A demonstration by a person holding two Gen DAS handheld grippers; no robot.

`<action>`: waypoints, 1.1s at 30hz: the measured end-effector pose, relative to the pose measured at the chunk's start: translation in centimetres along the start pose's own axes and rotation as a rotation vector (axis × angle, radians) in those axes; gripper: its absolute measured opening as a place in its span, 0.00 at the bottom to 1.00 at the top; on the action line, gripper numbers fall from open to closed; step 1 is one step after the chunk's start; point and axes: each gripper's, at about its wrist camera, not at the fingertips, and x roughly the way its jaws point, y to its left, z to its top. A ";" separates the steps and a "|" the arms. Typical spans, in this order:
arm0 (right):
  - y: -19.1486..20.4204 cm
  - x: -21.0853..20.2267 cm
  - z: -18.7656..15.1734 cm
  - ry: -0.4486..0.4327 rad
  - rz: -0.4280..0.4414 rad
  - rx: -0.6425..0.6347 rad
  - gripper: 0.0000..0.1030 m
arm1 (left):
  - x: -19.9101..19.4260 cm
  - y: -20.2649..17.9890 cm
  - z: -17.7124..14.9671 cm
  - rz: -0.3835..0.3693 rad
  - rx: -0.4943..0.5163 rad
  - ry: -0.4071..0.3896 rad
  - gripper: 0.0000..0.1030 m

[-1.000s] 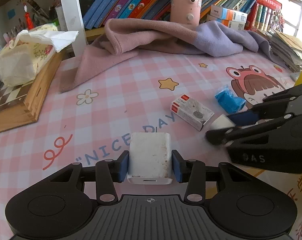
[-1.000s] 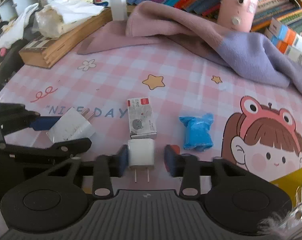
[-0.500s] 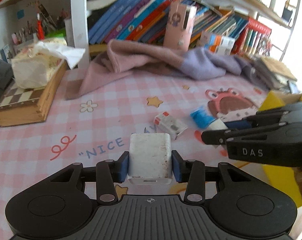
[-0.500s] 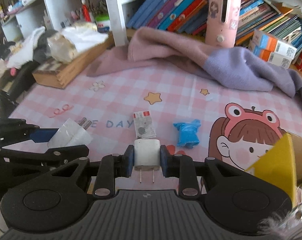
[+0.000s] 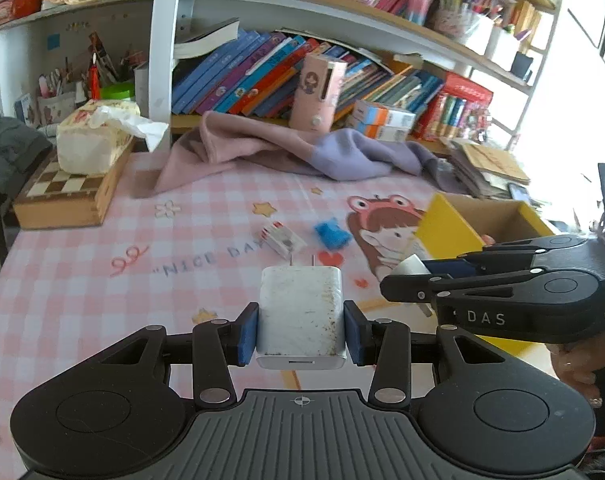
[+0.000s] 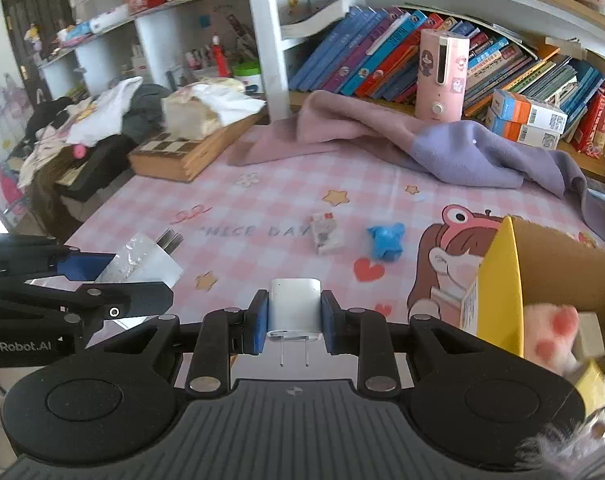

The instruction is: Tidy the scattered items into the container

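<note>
Bookshelves crammed with leaning books back a desk (image 5: 82, 292) under a pink checked cover printed "NICE DAY". Seen from the left wrist, the left hand-held gripper (image 5: 301, 330) clamps a large white charger (image 5: 300, 312) between its blue pads, prongs pointing away toward twelve o'clock. At three o'clock the right hand-held gripper (image 5: 412, 280), lettered "DAS", reaches in sideways. Beyond it, at two o'clock, stands a yellow cardboard box (image 5: 446, 228), open on top. A small printed carton (image 5: 284, 238) and a blue crumpled item (image 5: 333, 234) lie near each other on the cover.

From the right wrist, the right hand-held gripper (image 6: 294, 322) pinches a small white plug (image 6: 295, 310), its prongs pointing back toward six o'clock. At nine o'clock the left tool reads "enRobot.AI". The box (image 6: 498, 300) at three o'clock holds a pink plush piece (image 6: 550, 334).
</note>
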 end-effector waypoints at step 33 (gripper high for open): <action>7.4 -18.4 -17.7 -0.027 -0.174 0.141 0.24 | -13.5 -8.2 -12.7 -0.259 0.059 0.017 0.40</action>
